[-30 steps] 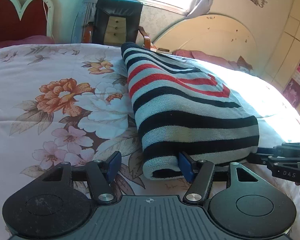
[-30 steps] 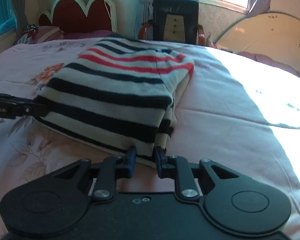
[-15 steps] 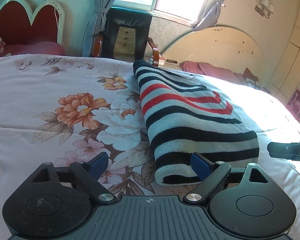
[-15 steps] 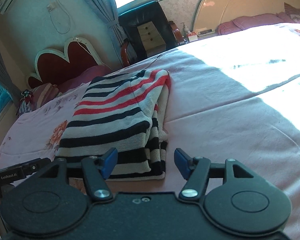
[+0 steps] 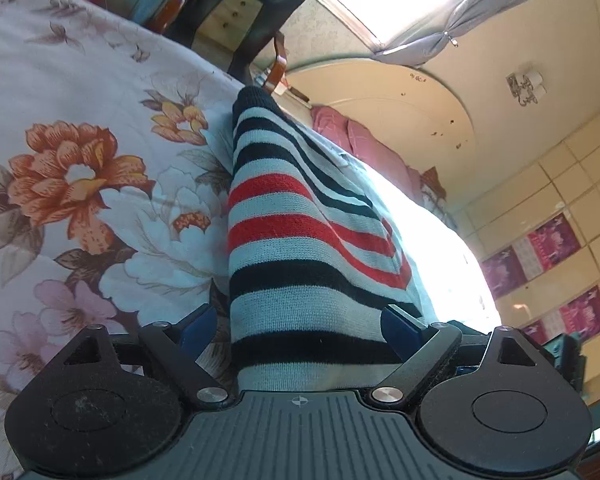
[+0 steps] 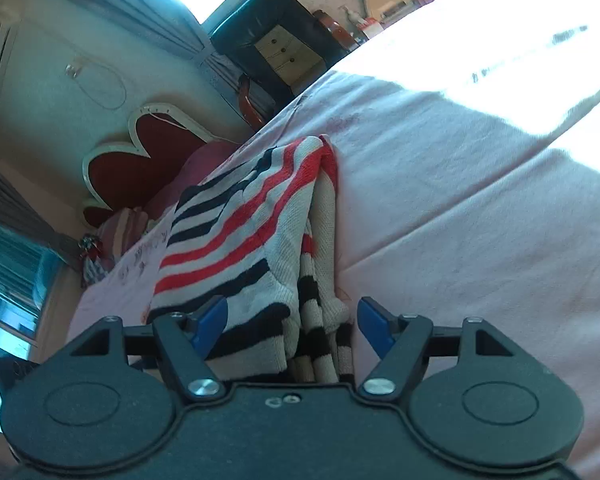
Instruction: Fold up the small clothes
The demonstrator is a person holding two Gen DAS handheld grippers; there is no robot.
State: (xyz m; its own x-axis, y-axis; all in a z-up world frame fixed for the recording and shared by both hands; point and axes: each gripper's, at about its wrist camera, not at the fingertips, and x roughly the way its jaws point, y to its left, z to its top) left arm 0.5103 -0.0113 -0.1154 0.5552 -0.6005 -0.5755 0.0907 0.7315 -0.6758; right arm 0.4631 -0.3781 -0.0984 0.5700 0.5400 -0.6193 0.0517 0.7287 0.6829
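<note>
A folded knit sweater (image 5: pixel 296 264) with white, navy and red stripes lies on the bed. My left gripper (image 5: pixel 302 326) is open, its blue pads standing either side of the sweater's near left edge, not pinching it. In the right wrist view the sweater (image 6: pixel 240 240) shows its layered right edge. My right gripper (image 6: pixel 290 322) is open too, its blue pads wide apart around the near right corner. Both cameras are tilted sideways.
The bed has a floral quilt (image 5: pixel 72 184) on the left and plain pink cover (image 6: pixel 460 208) in bright sun on the right. A black chair (image 6: pixel 284 44) stands beyond the bed, and a red heart-shaped headboard (image 6: pixel 136 160) at its head.
My right gripper went from shut on the sweater's corner to open. Both grippers then tilted and moved in close, so the sweater's near edge lies between the open jaws.
</note>
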